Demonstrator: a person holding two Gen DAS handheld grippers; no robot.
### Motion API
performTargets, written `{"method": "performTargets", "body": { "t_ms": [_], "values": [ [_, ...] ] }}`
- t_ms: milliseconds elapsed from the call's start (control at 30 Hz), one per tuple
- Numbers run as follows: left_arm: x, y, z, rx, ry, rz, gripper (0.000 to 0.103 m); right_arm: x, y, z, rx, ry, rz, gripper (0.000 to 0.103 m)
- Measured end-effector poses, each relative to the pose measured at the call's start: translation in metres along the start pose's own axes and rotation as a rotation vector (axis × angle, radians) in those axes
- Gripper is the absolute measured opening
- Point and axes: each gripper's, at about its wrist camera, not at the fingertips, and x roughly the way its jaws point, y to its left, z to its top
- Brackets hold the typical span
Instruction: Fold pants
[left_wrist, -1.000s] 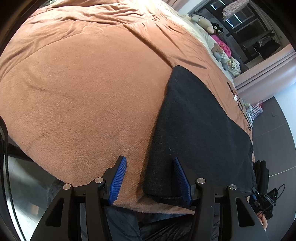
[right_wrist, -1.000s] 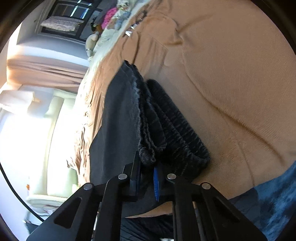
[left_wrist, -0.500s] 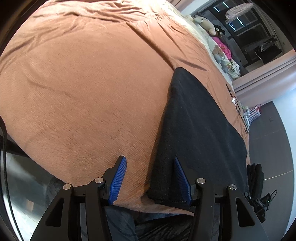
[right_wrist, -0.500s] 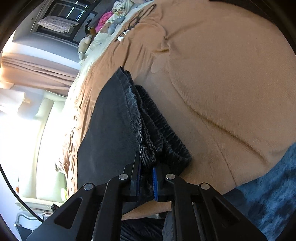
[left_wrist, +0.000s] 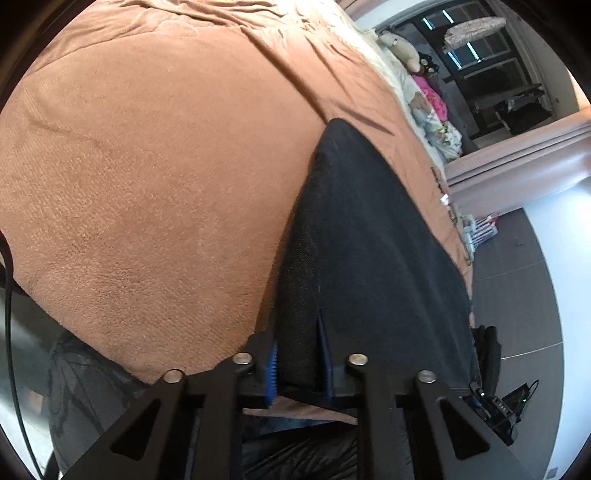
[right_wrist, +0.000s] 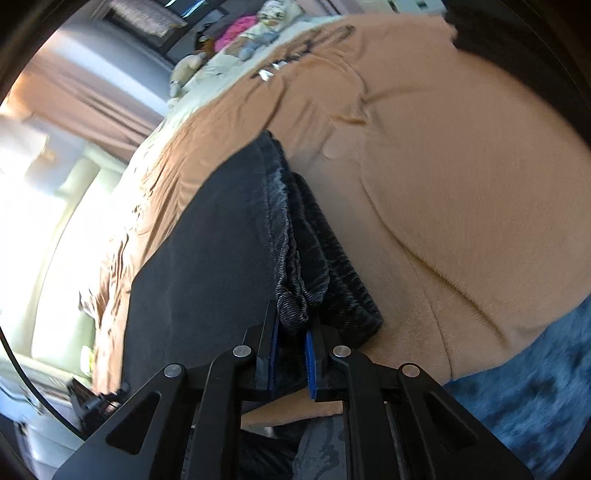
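Observation:
Dark pants lie folded lengthwise on a brown blanket that covers a bed. At their near edge my left gripper is closing its jaws, and the blue pads press a lifted fold of the dark fabric between them. In the right wrist view the pants end in a ribbed, gathered waistband. My right gripper is shut on that waistband, which bunches up just above the fingertips. The same blanket spreads to the right of the pants.
Stuffed toys and pink cloth sit at the bed's far end, by a curtain. Dark floor and a black device with cables lie right of the bed. A blue rug lies below the bed's near edge.
My left gripper's jaws, wide apart before, have closed on the pants' near edge. The right gripper has risen a little and rolled, with the waistband still in it.

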Motion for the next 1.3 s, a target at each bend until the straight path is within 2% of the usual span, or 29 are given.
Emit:
{"method": "performTargets", "body": {
  "t_ms": [167, 300, 533, 667, 733, 867, 933, 1100, 1300],
  "values": [
    [-0.009, -0.006, -0.002, 0.007, -0.020, -0.018, 0.015, -0.020, 0.035, -0.006, -0.123, -0.051, -0.061, 0.009],
    [-0.010, -0.008, -0.002, 0.022, -0.026, -0.015, 0.015, -0.032, 0.051, -0.012, -0.166, -0.078, -0.088, 0.011],
    [-0.005, -0.003, 0.000, 0.012, -0.017, -0.026, 0.015, -0.030, 0.055, -0.015, -0.129, -0.070, -0.131, 0.011],
    [-0.004, -0.002, 0.000, 0.007, -0.012, -0.030, 0.015, -0.045, 0.055, -0.011, -0.114, -0.124, -0.207, 0.012],
    [-0.002, -0.002, 0.001, 0.007, -0.009, -0.024, 0.016, -0.048, 0.057, -0.010, -0.091, -0.125, -0.170, 0.012],
    [-0.001, 0.003, 0.001, -0.014, -0.005, -0.032, 0.018, -0.041, 0.080, -0.016, -0.159, -0.111, -0.149, 0.012],
    [-0.001, 0.005, 0.001, -0.026, -0.004, -0.034, 0.022, -0.029, 0.093, -0.020, -0.188, -0.086, -0.121, 0.012],
    [-0.002, 0.008, 0.000, -0.030, 0.003, -0.038, 0.025, 0.008, 0.129, -0.032, -0.280, -0.016, -0.097, 0.012],
    [0.005, 0.004, -0.001, -0.014, 0.017, -0.019, 0.031, 0.050, 0.154, -0.037, -0.358, 0.055, -0.077, 0.012]
  ]
}}
